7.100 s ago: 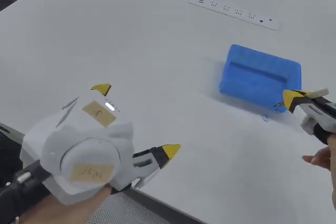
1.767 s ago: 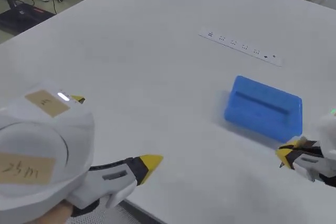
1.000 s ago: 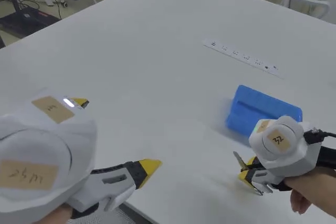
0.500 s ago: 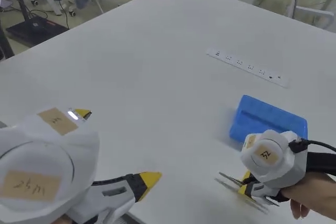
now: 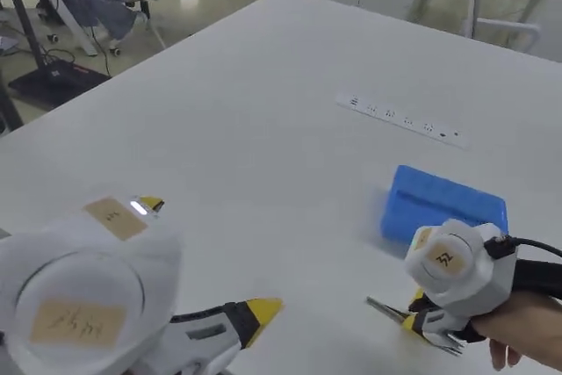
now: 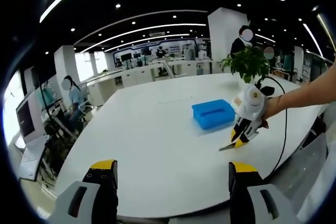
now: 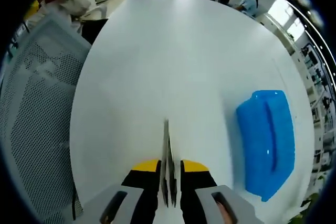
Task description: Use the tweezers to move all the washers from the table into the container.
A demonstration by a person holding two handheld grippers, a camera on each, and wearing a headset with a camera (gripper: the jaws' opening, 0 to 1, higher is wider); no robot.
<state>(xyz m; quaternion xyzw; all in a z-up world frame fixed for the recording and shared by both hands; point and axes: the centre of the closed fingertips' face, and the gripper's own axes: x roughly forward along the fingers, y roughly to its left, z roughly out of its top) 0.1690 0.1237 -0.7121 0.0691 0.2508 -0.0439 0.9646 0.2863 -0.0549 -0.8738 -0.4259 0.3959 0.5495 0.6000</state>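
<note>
— Item: right hand-held gripper?
— Lower right of the head view. I had it clamped on the tweezers, which pointed left over the worktop.
— Item: left hand-held gripper?
— Lower left, jaws wide apart, empty.
— Item: container?
— Blue, right of centre.

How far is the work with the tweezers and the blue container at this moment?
Done: the tweezers are gripped in the right tongs, over the white table. In hand: nothing sits between the tweezer tips, and the left tongs are open and empty. Left: I can make out no washer on the table or in the blue container, so the moving seems not begun.
</note>
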